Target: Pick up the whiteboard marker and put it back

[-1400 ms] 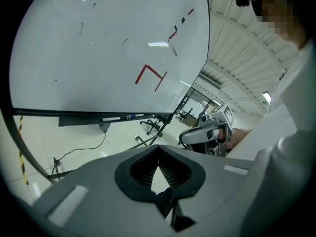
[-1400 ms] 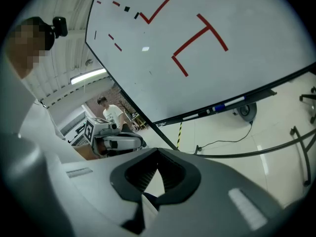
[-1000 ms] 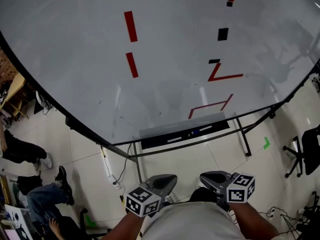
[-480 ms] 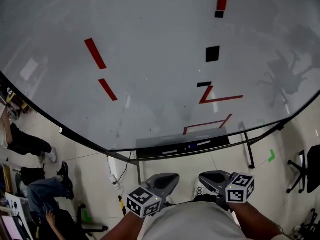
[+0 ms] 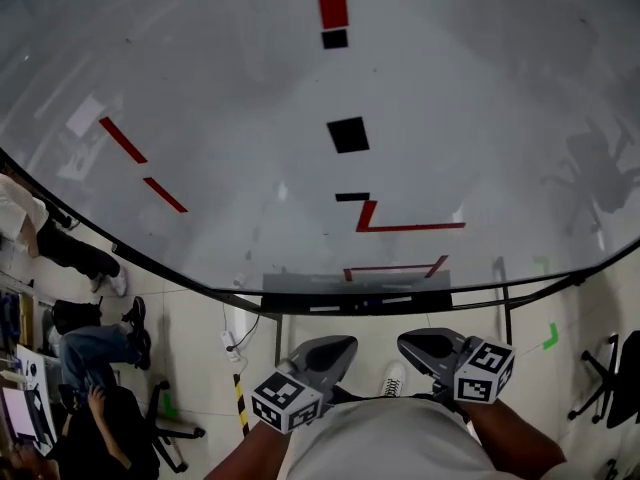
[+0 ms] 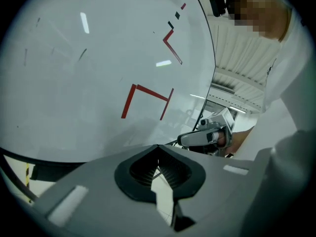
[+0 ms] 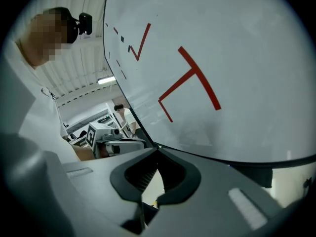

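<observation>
The whiteboard with red and black marks fills the head view. Its dark tray runs along the bottom edge and holds two small pale bars, one of them near the middle; they look like markers but are too small to tell. My left gripper and right gripper hang close to my torso, below the tray and apart from it. Both are shut with nothing in them. The left gripper view shows the left gripper's tips meeting, and the right gripper view shows the right gripper's doing the same.
People sit at the lower left beside an office chair. A cable and power strip lie on the floor under the board. The board's stand leg and a green floor mark are at the right, with another chair beyond.
The head view has swung, so the board's marks and tray slid left and the tray now sits straight ahead of the grippers. Both grippers stay shut near my torso.
</observation>
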Demonstrator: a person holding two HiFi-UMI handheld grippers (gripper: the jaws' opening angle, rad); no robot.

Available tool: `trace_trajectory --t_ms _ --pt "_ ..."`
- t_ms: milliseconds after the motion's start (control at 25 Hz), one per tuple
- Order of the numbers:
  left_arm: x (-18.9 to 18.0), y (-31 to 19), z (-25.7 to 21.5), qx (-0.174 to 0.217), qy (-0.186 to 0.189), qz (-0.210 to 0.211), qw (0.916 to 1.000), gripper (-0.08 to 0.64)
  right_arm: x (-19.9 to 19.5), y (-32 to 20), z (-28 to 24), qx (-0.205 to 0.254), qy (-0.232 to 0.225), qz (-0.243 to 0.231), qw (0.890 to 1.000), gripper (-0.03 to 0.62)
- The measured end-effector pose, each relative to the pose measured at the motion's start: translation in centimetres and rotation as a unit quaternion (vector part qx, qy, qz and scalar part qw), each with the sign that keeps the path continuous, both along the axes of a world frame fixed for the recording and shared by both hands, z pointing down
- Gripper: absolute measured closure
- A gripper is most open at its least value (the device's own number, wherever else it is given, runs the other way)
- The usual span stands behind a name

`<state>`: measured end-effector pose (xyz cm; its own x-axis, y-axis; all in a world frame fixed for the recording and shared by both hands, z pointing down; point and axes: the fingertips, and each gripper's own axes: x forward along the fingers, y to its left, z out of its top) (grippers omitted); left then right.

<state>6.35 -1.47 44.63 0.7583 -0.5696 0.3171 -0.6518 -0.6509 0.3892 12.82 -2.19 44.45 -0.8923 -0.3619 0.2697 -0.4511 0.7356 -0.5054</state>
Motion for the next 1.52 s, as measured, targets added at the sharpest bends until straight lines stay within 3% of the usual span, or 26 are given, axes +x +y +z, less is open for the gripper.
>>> trace_trajectory --t_ms 160,400,800,960,1360,1520 --pt "1.1 -0.2 0.2 0.016 -0.033 -0.006 0.9993 0.543 0.7 -0.3 0.5 0.005 -0.003 -0.024 1.000 0.591" --pt "0.6 -0.9 0.6 0.007 -0.047 -0.009 0.9988 0.543 0.3 -0.6 0.6 0.030 0.011 -0.036 0.999 0.591" --pt "-3.8 -2.7 0.1 0.016 -0.051 0.017 0.9984 0.543 -1.7 -2.5 0.7 0.093 0.076 0.016 0.993 0.591" --pt "-4.5 -2.3 0.6 0.012 -0.044 0.041 0.9981 0.543 -2.6 -2.8 1.0 0.125 0.123 0.018 0.984 0.591" --pt "-5.5 -1.5 1.2 0.005 -0.026 0.072 0.9971 0.543 -4.0 -2.6 3.9 0.142 0.242 0.002 0.960 0.554" --pt "-6.0 -1.6 1.5 0.004 -0.020 0.066 0.9976 0.543 -3.7 -2.8 4.3 0.163 0.290 -0.010 0.943 0.554"
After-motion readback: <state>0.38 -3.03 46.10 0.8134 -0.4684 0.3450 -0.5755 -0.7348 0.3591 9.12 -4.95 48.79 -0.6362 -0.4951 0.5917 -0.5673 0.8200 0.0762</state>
